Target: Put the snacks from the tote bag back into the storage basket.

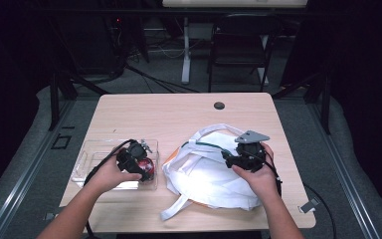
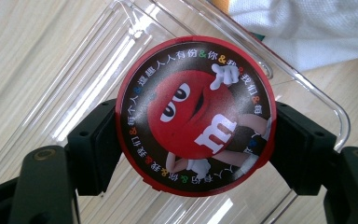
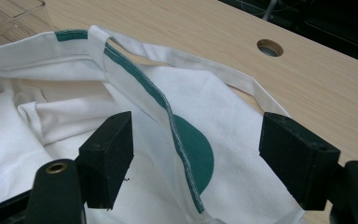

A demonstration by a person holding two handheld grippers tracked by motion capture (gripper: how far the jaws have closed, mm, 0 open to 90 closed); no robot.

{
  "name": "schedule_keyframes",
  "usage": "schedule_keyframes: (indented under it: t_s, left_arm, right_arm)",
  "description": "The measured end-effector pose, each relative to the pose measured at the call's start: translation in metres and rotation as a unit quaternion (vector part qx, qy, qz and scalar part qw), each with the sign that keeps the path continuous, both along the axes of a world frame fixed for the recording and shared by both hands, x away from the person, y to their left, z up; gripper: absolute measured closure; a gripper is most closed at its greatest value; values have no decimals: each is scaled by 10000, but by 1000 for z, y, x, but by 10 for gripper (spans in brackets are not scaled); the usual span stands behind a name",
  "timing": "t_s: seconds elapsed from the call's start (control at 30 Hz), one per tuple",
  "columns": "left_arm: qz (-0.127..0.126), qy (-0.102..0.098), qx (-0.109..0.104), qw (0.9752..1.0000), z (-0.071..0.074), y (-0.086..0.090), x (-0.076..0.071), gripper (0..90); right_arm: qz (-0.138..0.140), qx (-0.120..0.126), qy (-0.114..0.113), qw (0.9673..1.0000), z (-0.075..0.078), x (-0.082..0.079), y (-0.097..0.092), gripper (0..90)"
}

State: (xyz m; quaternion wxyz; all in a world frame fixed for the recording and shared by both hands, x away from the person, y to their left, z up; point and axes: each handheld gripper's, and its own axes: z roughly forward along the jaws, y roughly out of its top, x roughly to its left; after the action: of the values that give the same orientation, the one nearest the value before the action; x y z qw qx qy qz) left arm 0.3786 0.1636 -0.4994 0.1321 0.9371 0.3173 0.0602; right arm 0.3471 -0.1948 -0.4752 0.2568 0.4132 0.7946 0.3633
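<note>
The pale wood-grain desk (image 1: 179, 107) carried a limp white cloth bag (image 1: 204, 179) with a green-trimmed mouth. It lay to the right of the clear plastic tray (image 1: 87, 157). The right gripper (image 3: 196, 158) hovered over that hem, jaws wide and empty. The left gripper (image 2: 193, 140), above the tray, clamped a round red candy tin (image 2: 196, 114) by its rim.

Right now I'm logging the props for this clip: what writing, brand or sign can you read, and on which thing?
"m": white letter on the red round tin held in the left claw.
Ring of Chinese characters with "&" signs round the tin's rim: too small to read surely.
White cloth bag: green trim and patch, no writing.
</note>
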Motion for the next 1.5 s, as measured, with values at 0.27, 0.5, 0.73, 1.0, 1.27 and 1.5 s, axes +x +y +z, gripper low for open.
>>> schedule_keyframes:
  t_s: [0.27,0.5,0.73,1.0,1.27,1.5]
  left_arm:
    - [26,8,-50,10000,-1,3,0,254]
    - [64,21,-82,9999,-1,3,0,254]
    - [100,45,-118,9999,-2,4,0,253]
    - [128,75,-149,9998,-2,4,1,250]
    - [121,85,-165,9998,-2,5,1,243]
    - [140,95,-184,9997,3,3,1,220]
  right_arm:
    - [2,15,-2,10000,0,0,0,259]
    - [3,1,-5,10000,0,0,0,259]
    - [15,-13,14,10000,0,0,0,259]
    - [16,-22,17,10000,0,0,0,259]
    - [14,-27,12,10000,0,0,1,259]
    - [12,-25,11,10000,0,0,1,259]
